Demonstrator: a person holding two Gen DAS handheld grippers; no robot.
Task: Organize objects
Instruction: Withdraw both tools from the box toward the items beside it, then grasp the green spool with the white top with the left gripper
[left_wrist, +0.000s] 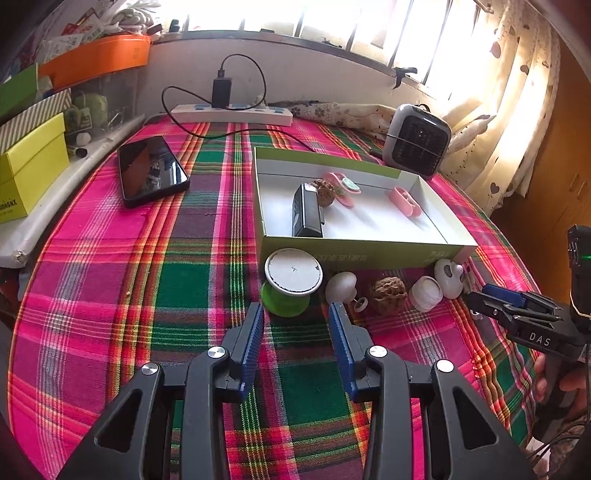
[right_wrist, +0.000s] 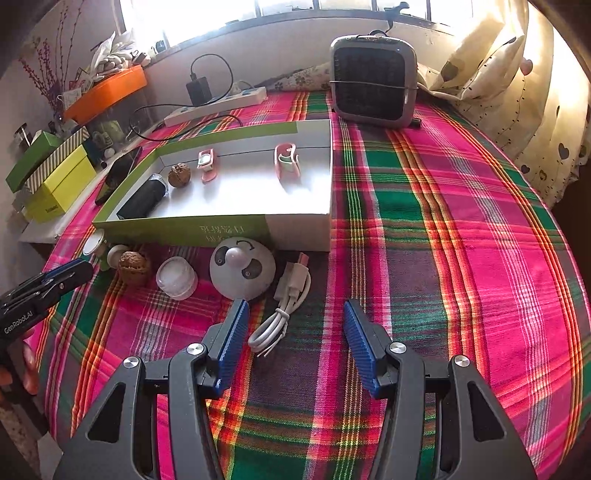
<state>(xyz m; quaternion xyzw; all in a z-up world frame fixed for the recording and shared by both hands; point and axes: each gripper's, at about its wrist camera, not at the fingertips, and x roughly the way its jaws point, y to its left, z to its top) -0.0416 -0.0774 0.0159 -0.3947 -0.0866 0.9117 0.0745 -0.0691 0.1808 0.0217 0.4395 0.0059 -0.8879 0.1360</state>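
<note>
An open green-and-white box (left_wrist: 354, 251) (right_wrist: 184, 229) holds a black device (left_wrist: 306, 210), a walnut (left_wrist: 325, 192) and two pink clips (left_wrist: 341, 186). Along its front wall lie a green spool (left_wrist: 291, 280), a white mushroom knob (left_wrist: 341, 286), a second walnut (left_wrist: 388, 293) (right_wrist: 133, 266), a white jar (right_wrist: 176, 277), a panda-faced dome (right_wrist: 242, 267) and a coiled white cable (right_wrist: 284, 306). My left gripper (left_wrist: 296, 307) is open and holds nothing, its tips just short of the spool. My right gripper (right_wrist: 295, 302) is open, with the cable lying loose between its fingers.
A dark phone (left_wrist: 151, 170) lies left of the box. A power strip (left_wrist: 232, 114) with a charger and a small grey heater (right_wrist: 373, 81) stand at the back. Yellow and green boxes (left_wrist: 29, 166) line the left shelf. Plaid cloth stretches to the right, ending at a curtain.
</note>
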